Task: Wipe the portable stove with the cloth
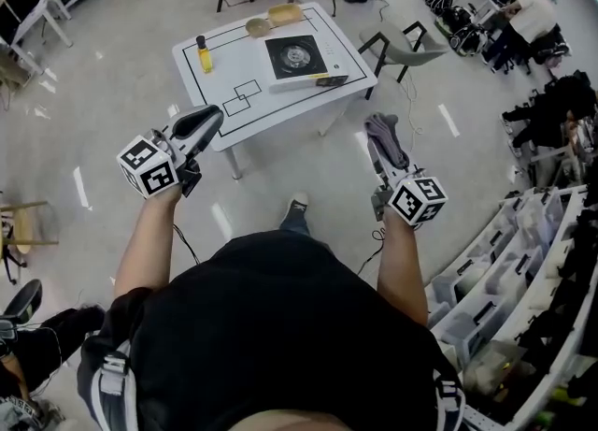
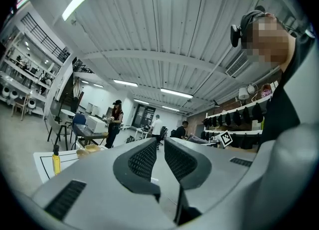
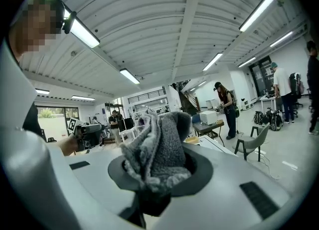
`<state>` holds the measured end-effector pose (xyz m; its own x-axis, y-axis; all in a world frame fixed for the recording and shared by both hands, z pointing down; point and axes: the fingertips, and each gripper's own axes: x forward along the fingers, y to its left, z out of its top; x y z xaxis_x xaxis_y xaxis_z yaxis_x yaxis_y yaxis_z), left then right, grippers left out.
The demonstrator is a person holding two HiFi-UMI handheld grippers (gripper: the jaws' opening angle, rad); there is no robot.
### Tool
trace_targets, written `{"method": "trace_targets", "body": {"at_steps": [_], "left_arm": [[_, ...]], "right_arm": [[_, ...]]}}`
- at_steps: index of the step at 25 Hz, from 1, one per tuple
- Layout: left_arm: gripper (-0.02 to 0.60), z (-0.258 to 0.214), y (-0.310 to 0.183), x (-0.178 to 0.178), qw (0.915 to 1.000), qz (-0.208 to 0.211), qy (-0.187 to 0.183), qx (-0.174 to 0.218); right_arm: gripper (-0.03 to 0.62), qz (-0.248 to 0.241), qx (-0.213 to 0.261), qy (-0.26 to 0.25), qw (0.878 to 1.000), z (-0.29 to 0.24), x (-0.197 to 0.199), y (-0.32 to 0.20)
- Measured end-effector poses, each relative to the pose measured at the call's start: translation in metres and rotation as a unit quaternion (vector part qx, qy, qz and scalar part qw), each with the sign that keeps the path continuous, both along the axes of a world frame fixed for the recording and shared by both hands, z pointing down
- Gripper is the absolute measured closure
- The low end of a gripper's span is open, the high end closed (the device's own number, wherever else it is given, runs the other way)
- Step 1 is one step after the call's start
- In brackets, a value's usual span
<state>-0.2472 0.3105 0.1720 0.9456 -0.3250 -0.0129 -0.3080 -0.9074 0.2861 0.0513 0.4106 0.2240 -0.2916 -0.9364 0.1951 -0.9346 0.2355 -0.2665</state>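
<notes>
The wiping has not started. The cloth point(image 1: 382, 134) is already in hand: my right gripper point(image 1: 380, 160) has its jaws clamped on the grey fleecy wad, which bunches up out of them and fills the right gripper view point(image 3: 158, 141). The left gripper point(image 1: 206, 122) is empty, and in its own view the jaws point(image 2: 160, 144) stand nearly together with nothing between them.

The portable stove point(image 1: 297, 55) sits on the far half of the white table point(image 1: 234, 72), well apart from both grippers, with a yellow bottle point(image 1: 203, 53) to its left and a bowl point(image 1: 257, 27) behind it. I am standing back on the floor, short of the table's near corner.

So only the pickup is done, I judge. I still have to reach the table, lay the cloth on the stove top and wipe it.
</notes>
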Motion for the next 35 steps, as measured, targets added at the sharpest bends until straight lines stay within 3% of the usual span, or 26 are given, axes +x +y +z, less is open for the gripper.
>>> {"method": "trace_targets", "body": {"at_steps": [12, 35], "left_arm": [[0.515, 0.013, -0.057, 0.049, 0.9996, -0.014, -0.023, 0.002], [0.514, 0.029, -0.192, 0.174, 0.9973, -0.063, -0.033, -0.02]], "right_arm": [[0.482, -0.012, -0.01, -0.016, 1.0, 0.029, 0.055, -0.073], [0.482, -0.075, -0.037, -0.03, 0.996, 0.06, 0.173, -0.24]]}}
